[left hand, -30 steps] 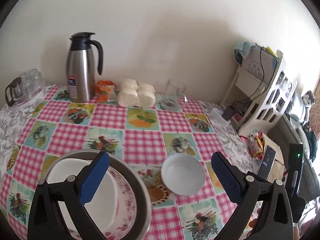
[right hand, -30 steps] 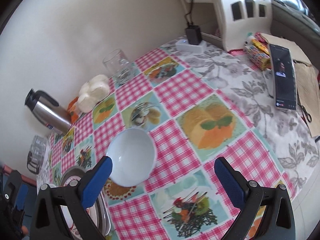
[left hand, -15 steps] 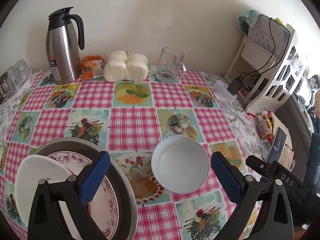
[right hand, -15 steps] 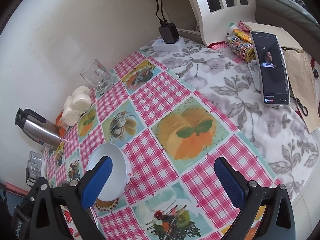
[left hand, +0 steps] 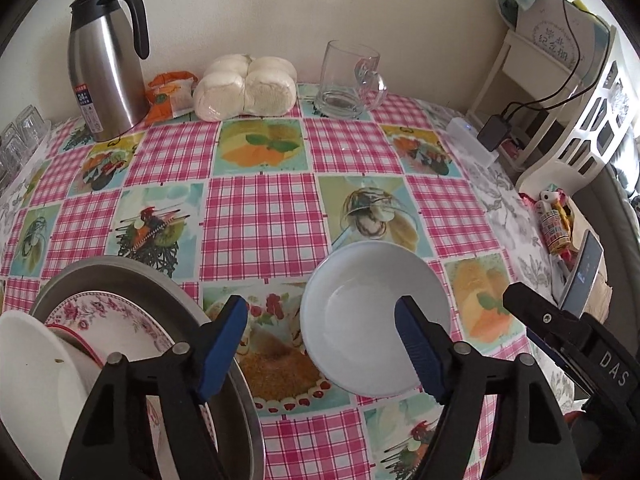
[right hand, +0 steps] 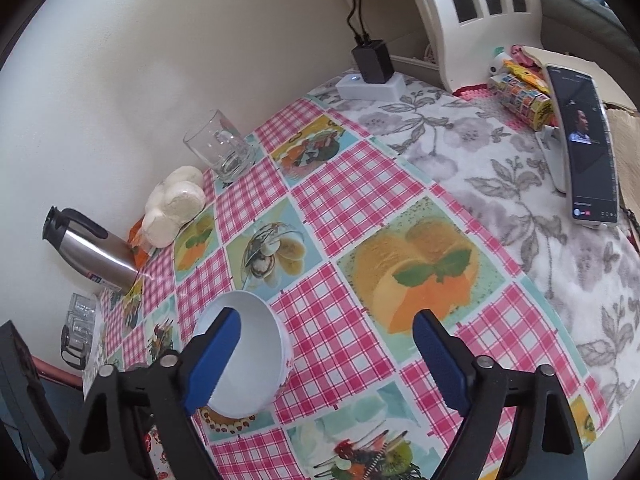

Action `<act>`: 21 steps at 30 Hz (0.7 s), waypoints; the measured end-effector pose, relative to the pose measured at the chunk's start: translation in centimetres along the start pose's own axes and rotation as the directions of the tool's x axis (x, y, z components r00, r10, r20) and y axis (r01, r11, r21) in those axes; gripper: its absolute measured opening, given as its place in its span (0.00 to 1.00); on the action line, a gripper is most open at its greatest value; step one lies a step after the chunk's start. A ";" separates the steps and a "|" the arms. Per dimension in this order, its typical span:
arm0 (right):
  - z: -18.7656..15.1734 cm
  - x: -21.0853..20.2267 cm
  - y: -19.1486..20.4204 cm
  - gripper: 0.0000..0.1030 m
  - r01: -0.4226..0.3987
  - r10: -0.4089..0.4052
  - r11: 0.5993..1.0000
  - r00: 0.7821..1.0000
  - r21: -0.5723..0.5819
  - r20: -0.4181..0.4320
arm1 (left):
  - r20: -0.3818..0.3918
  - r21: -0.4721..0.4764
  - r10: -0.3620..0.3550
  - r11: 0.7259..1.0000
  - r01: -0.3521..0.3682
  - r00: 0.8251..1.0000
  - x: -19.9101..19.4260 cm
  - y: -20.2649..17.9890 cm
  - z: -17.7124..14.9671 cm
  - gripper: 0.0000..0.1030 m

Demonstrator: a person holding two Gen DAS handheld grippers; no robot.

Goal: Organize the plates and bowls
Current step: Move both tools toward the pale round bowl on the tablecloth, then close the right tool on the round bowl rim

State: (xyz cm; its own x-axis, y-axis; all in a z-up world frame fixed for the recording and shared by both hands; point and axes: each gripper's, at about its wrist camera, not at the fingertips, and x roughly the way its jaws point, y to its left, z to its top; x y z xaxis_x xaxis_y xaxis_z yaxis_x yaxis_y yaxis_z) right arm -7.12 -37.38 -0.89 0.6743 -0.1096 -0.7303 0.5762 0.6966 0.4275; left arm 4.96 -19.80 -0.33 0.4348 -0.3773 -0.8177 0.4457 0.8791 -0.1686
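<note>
A white bowl (left hand: 376, 320) stands upright on the checked tablecloth. My left gripper (left hand: 320, 344) hangs over its left rim with jaws closing: the right finger (left hand: 416, 348) is above the bowl's inside, the left finger outside, and neither pad presses. My right gripper (right hand: 328, 360) straddles the rim of the same bowl (right hand: 248, 360) from the other side, jaws closing and pads clear. To the left, a round metal pan (left hand: 120, 272) holds a floral plate (left hand: 100, 312) and a white plate (left hand: 32, 380).
Along the wall stand a steel thermos (left hand: 104, 64), an orange packet (left hand: 168, 92), bagged white buns (left hand: 248, 84) and a glass mug (left hand: 344, 80). Small glasses (left hand: 16, 140) sit far left. A phone (right hand: 588, 148), a power strip (right hand: 372, 84) and a white shelf (left hand: 580, 100) lie right.
Both grippers came down and closer to the bowl, and their jaws have narrowed. Each now has one finger over the bowl's inside. The bowl has not moved.
</note>
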 end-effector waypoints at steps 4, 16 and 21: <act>-0.4 1.3 0.5 0.68 -0.022 0.022 1.000 0.999 -0.012 -0.030 | -0.014 -0.005 0.000 1.000 0.000 1.000 0.7 0.2 0.1 0.68; -1.9 4.9 1.0 0.46 -0.058 0.056 0.998 0.989 -0.013 -0.137 | -0.062 -0.027 0.006 1.000 -0.008 0.998 3.1 0.8 -0.3 0.55; -2.3 5.8 1.3 0.37 -0.059 0.055 0.998 0.986 -0.022 -0.157 | -0.082 -0.036 0.003 0.999 -0.006 0.997 3.9 1.0 -0.4 0.42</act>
State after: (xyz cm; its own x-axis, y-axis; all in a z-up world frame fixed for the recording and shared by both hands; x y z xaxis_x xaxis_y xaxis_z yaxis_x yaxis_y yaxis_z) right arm -3.54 -35.50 -5.78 0.6238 0.0414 -0.7805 0.5256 0.7169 0.4581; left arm 6.80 -20.27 -3.93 0.3707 -0.3500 -0.8603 0.4152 0.8910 -0.1836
